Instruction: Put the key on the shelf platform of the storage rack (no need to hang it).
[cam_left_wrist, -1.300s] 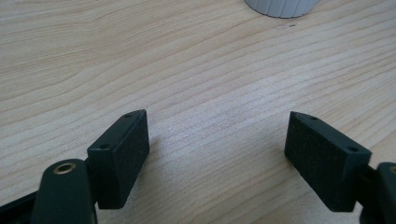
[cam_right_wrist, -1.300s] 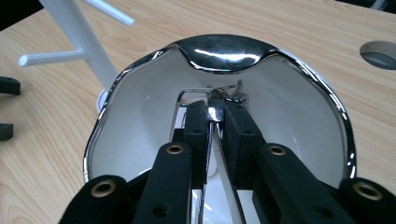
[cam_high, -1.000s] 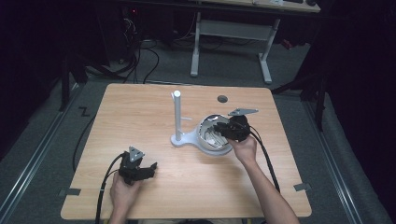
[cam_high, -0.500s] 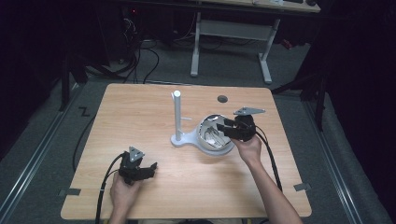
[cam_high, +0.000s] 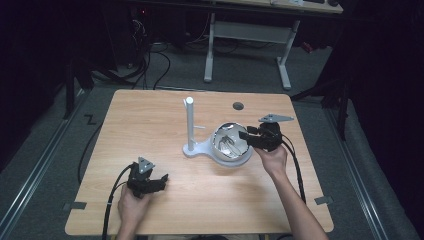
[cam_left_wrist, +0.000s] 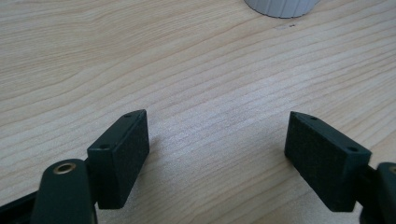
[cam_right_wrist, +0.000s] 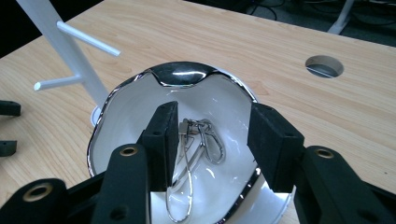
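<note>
A white bowl (cam_high: 231, 161) with a chrome rim (cam_right_wrist: 140, 77) sits right of centre on the table, joined to a white stand with a post (cam_high: 189, 122) and side pegs (cam_right_wrist: 86, 38). Inside the bowl lie metal key rings with clasps (cam_right_wrist: 201, 140). My right gripper (cam_high: 246, 135) hovers at the bowl's right rim, open, its jaws over the inside of the bowl with the rings between and below them (cam_right_wrist: 212, 135). My left gripper (cam_high: 159, 181) rests low over bare wood at the front left, open with nothing between its jaws (cam_left_wrist: 217, 140).
A round cable hole (cam_high: 238, 106) is set in the table near the far edge. Black cables trail from both grippers toward the front edge. A white desk frame (cam_high: 247, 37) stands on the floor beyond the table.
My right gripper has shifted slightly right and toward the bowl's rim, tilting down over the bowl. The left gripper has stayed put.
</note>
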